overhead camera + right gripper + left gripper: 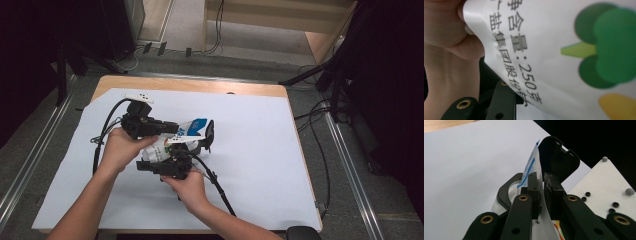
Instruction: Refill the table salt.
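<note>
While both grippers (172, 127) (187, 159) seemingly pinch the pouch (192, 128) mid-table, bare white sheet (260, 150) stretches rightward to its edge.

The pouch (564, 50) is glossy white, printed with black characters, a dark and mid green broccoli shape with a pale green stalk, and a yellow patch low down. Its top edge (530, 165) carries blue stripes and blue lettering. Both claws, left (542, 186) and right (175, 167), are black; brass-coloured rings sit in the left one's links. The black-rimmed container (506, 192) has a black lid. White paper (260, 150) covers the light wooden tabletop (200, 85). A white plate (609, 182) bears grey knobs and black holes.
</note>
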Motion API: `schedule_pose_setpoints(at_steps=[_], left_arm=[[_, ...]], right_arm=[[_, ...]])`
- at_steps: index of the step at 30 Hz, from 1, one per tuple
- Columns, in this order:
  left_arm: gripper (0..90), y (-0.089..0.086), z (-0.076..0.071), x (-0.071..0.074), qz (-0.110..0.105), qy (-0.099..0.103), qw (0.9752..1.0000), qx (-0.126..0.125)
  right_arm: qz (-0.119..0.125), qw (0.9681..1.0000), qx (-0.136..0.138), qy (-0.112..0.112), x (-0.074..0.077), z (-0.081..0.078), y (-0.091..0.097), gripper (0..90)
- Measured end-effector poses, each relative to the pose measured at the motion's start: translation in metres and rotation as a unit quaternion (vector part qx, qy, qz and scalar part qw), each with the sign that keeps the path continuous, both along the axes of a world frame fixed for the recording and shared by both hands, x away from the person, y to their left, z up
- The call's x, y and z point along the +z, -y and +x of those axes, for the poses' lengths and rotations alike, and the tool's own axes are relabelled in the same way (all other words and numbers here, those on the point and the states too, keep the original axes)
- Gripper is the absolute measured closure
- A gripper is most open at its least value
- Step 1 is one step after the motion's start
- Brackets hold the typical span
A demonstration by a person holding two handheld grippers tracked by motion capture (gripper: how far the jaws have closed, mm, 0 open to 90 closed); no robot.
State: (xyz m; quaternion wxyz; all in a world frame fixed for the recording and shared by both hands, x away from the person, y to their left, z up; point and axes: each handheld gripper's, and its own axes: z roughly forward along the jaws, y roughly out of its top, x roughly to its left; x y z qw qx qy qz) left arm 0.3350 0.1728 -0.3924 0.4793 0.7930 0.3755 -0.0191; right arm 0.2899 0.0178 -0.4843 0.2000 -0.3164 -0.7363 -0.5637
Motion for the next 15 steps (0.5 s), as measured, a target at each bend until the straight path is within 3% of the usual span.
schedule_pose_setpoints(at_steps=[7, 12, 15], left_arm=[[87.8, 0.0021, -0.0012, 0.0005, 0.003, 0.005, 1.0000, 0.007], [87.8, 0.0022, -0.0014, 0.0008, -0.001, 0.005, 1.0000, 0.006], [87.6, 0.0020, -0.0016, 0.0013, -0.005, 0.004, 1.0000, 0.005]], right_arm=[[-0.010, 0.9998, 0.002, 0.014, 0.0001, -0.0008, -0.0015, 63.9], [-0.027, 0.9988, 0.000, 0.042, 0.0010, -0.0019, -0.0017, 64.6], [-0.023, 0.9991, -0.002, 0.036, 0.0015, -0.0015, -0.0009, 67.2]])
